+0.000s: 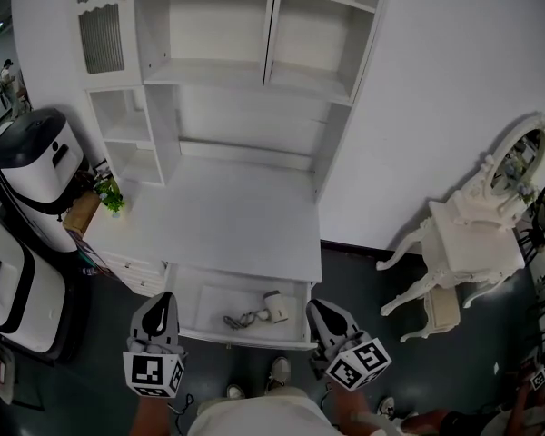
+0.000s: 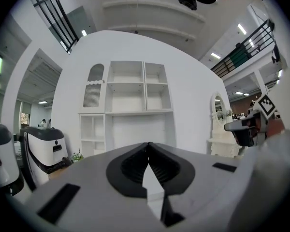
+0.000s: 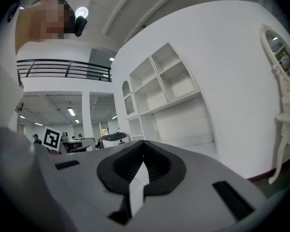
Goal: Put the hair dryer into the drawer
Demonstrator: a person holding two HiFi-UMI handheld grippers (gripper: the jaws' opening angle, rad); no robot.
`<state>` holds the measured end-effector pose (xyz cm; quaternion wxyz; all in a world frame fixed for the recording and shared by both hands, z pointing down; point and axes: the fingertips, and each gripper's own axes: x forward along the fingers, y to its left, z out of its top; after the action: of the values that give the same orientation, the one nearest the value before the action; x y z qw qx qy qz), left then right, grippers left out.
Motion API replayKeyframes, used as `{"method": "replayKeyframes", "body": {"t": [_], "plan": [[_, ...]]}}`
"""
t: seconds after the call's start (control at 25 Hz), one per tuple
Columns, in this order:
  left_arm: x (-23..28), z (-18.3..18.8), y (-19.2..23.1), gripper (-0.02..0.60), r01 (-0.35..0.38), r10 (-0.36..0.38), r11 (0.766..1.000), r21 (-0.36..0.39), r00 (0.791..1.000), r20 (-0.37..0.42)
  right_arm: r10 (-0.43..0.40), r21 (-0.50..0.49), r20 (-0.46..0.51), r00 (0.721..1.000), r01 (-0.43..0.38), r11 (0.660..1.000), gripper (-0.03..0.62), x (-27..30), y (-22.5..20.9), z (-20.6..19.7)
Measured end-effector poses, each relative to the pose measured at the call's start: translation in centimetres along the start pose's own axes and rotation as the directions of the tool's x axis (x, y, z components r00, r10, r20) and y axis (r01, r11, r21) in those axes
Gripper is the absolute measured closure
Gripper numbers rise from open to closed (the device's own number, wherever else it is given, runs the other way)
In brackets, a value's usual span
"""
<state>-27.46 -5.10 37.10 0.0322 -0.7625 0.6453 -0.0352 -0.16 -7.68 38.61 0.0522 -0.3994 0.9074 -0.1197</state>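
White desk (image 1: 227,216) with shelf unit stands against a white wall, its drawer (image 1: 196,298) pulled open. The hair dryer (image 1: 275,308) lies inside the drawer, toward its right side, cord (image 1: 239,319) coiled on its left. The left gripper (image 1: 164,302) is at the drawer's front left corner, the right gripper (image 1: 318,309) at its front right corner. Both sets of jaws are pressed together, with nothing between them.
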Motion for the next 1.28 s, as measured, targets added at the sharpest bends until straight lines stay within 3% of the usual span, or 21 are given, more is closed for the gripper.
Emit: {"method": "replayKeyframes", "body": {"t": [0.44, 0.72, 1.28], "plan": [[-5.1, 2.3, 2.6, 0.565, -0.088, 0.092, 0.995, -0.052, 0.993, 0.073, 0.023, -0.027, -0.028, 0.999, -0.024, 0.999, 0.585, 0.9, 2.5, 0.0], [-6.4, 1.7, 3.4, 0.565, -0.102, 0.108, 0.991, -0.088, 0.992, 0.064, -0.009, -0.037, -0.026, 1.000, 0.008, 0.999, 0.585, -0.2, 2.0, 0.4], [-4.3, -0.1, 1.5, 0.565, -0.034, 0.041, 0.993, -0.117, 0.998, 0.054, -0.102, -0.039, -0.035, 0.994, 0.100, 0.994, 0.586, -3.2, 0.6, -0.3]]}}
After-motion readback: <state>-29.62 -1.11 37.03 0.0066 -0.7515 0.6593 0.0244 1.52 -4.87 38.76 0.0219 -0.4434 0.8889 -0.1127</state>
